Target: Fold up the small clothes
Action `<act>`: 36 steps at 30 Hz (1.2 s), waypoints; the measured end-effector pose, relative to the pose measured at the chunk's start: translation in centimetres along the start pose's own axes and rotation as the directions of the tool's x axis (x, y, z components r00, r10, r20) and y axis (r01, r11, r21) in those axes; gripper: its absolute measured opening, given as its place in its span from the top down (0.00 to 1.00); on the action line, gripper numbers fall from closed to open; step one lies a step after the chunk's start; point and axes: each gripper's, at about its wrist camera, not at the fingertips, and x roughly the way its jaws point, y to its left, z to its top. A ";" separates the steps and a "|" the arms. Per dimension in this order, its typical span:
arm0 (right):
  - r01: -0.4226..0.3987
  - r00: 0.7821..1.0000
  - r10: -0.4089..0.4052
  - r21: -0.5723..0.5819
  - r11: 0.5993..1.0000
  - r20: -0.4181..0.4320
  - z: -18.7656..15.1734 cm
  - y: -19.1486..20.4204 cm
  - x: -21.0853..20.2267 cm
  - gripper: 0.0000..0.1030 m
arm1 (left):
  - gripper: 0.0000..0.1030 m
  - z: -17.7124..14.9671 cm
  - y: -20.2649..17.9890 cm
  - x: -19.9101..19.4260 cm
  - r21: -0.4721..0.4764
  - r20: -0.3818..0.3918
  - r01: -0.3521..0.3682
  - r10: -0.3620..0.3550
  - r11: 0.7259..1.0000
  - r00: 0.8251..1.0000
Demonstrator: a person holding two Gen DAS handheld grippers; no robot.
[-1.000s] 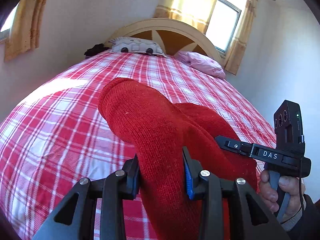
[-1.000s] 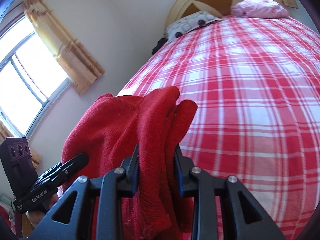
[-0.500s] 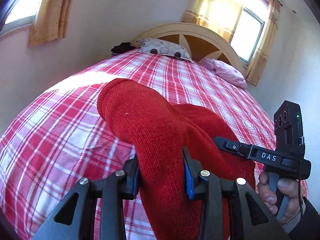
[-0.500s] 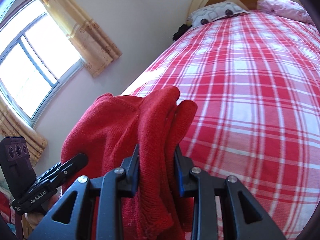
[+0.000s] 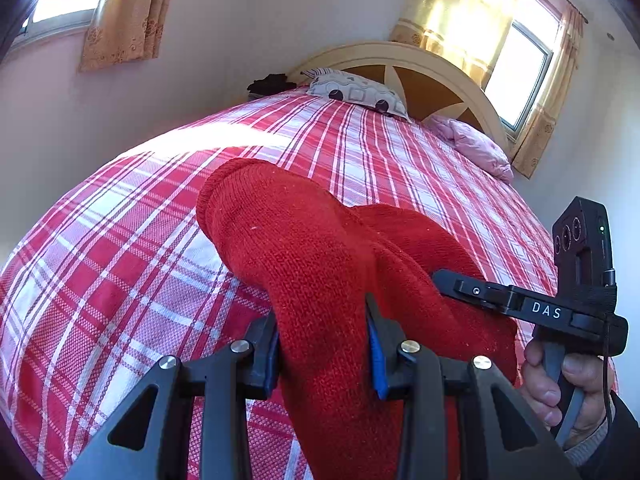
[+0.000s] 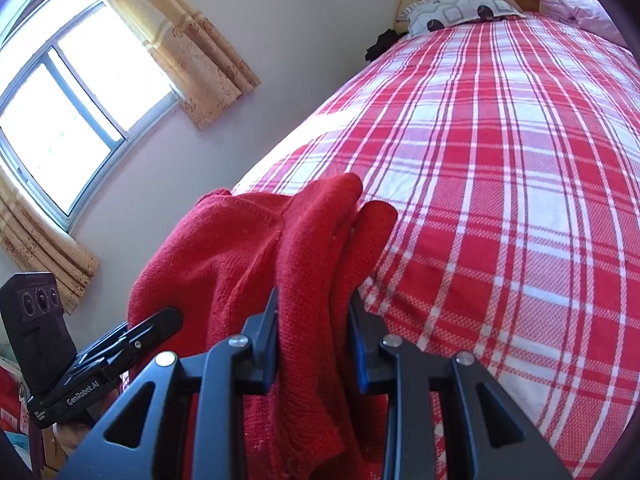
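The left gripper (image 5: 324, 344) has its two black fingers pinched on a thick band of the red knitted garment (image 5: 304, 264), the blue-edged pads pressing the wool from either side. Ahead of those fingers the garment rises in a rounded fold, its hemmed edge lifted above the red-and-white checked bedcover (image 5: 120, 264), and it drops away below the fingers out of the frame. To the right of this gripper, the right gripper (image 6: 314, 340) shows from the side, lettered "DAS", its handle held in the person's right hand (image 5: 560, 392). From its own camera, the right gripper is likewise clamped on several bunched layers of the same garment, which stand up between its fingers and spill leftward toward the other tool, marked "GenRobot.AI". The garment hangs stretched between the two grippers over the near end of the bed. Far ahead of both tools lie a grey patterned pillow (image 5: 356, 92) and a pink pillow (image 5: 476, 146) against a cream arched headboard (image 5: 400, 54), with curtained windows (image 6: 60, 96) on the walls.
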 end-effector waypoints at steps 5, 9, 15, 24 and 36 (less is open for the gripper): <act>-0.001 1.000 0.001 0.023 1.000 -0.017 -0.3 -0.7 0.8 0.69 | 0.65 -0.8 0.6 0.7 0.013 -0.029 -0.007 0.008 1.000 1.000; -0.001 1.000 0.002 0.031 1.000 -0.030 -0.7 -1.1 1.2 0.69 | 0.65 -1.4 1.2 1.2 0.005 -0.051 -0.014 0.014 1.000 0.999; -0.001 0.999 0.003 0.055 0.998 -0.046 -1.1 -1.8 1.8 0.69 | 0.65 -1.9 1.7 1.7 0.004 -0.058 -0.010 0.011 1.000 0.998; 0.038 0.995 -0.032 0.056 0.998 -0.096 -1.6 -2.9 3.2 0.60 | 0.54 -3.2 1.5 2.0 0.030 -0.030 -0.032 0.033 0.999 0.999; 0.145 0.989 -0.145 0.017 0.989 0.040 -2.3 -0.9 -4.2 0.22 | 0.53 -4.2 0.5 -1.8 0.046 -0.036 -0.078 0.080 0.996 0.996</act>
